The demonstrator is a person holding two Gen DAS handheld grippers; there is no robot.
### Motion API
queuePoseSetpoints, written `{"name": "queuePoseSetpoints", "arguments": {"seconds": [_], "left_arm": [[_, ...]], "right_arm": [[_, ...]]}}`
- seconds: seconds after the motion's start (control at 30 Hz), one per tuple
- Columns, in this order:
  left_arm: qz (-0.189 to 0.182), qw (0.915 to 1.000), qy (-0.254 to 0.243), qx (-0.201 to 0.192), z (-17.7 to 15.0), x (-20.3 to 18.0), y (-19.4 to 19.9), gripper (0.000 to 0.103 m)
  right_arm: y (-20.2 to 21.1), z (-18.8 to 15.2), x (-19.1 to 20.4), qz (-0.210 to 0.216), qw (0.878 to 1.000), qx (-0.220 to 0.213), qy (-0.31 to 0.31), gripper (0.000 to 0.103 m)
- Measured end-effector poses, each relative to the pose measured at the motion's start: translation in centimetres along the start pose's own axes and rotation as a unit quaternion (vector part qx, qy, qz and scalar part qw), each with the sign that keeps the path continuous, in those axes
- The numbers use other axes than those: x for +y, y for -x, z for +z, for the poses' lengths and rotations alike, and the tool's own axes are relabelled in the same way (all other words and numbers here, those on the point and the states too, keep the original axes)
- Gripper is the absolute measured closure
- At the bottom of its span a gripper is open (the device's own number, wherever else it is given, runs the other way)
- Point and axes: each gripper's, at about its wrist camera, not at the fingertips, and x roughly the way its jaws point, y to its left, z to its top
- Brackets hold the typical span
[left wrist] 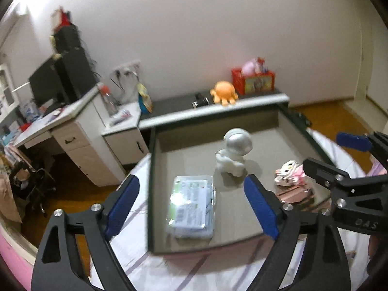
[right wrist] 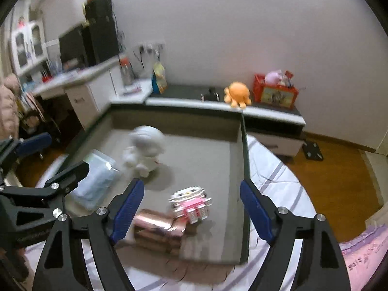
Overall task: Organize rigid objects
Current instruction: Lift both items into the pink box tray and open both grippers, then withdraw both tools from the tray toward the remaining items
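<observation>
Left wrist view
Left gripper (left wrist: pixel 191 203): jaws spread wide, nothing between the blue pads; it hangs over the near left part of the tray
Tray (left wrist: pixel 151 194): shallow, grey floor, dark rim, lying on a pale striped bedsheet (left wrist: pixel 194 269)
Plastic case (left wrist: pixel 192 208): clear, flat, labelled, on the tray floor at near left, directly under the open jaws
Astronaut figure (left wrist: pixel 234 155): white, upright, mid tray, just behind the case and apart from it
Cat figure (left wrist: pixel 291 173): pink and white, at the tray's right, sitting on a shiny copper-coloured box (left wrist: pixel 294 194)
Right gripper (left wrist: pixel 334 155): comes in from the right edge, crowding the space over the cat figure

Right wrist view
Right gripper (right wrist: pixel 191 208): jaws wide apart, empty, over the near right part of the tray (right wrist: pixel 245 160)
Cat figure (right wrist: pixel 191 203): between the pads in line of sight but untouched, resting on the copper-coloured box (right wrist: pixel 157 228)
Astronaut figure (right wrist: pixel 145 148): blurred, behind and left
Plastic case (right wrist: pixel 97 181): far left, partly hidden by the left gripper (right wrist: pixel 63 160)
Background: low shelf (right wrist: pixel 194 103) with an orange octopus toy (right wrist: pixel 237 94) and a red box (right wrist: pixel 275 94), well behind the tray
</observation>
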Motion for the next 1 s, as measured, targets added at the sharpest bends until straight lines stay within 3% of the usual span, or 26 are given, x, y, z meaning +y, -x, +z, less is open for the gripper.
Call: {"name": "queuePoseSetpoints", "arguments": {"seconds": [0.23, 0.3, 0.4, 0.57, 0.83, 1.0], "left_arm": [[0.016, 0.9927, 0.042, -0.112, -3.3, 1.0, 11.7, 0.005], [0.019, 0.9901, 0.050, -0.130, -4.5, 1.2, 14.1, 0.004], [0.036, 0.9863, 0.052, -0.153, -6.6, 1.0, 17.9, 0.002], [0.063, 0.9781, 0.058, -0.190, -10.3, 0.2, 23.0, 0.001], [0.070, 0.9719, 0.063, -0.215, -13.4, -0.3, 27.1, 0.000], [0.058, 0.9690, 0.076, -0.228, -14.1, 0.0, 28.0, 0.000]], "right_arm": [[10.0, -2.3, 2.6, 0.009, 0.995, -0.097, 0.018, 0.014], [12.9, -3.5, 3.3, 0.005, 0.992, -0.125, 0.022, 0.012], [16.5, -5.7, 4.4, -0.010, 0.986, -0.164, 0.036, 0.000], [21.3, -9.1, 6.3, -0.032, 0.976, -0.211, 0.054, 0.000], [26.0, -13.0, 6.8, -0.008, 0.969, -0.246, 0.033, 0.000], [26.9, -13.5, 7.2, -0.011, 0.966, -0.257, 0.030, 0.000]]}}
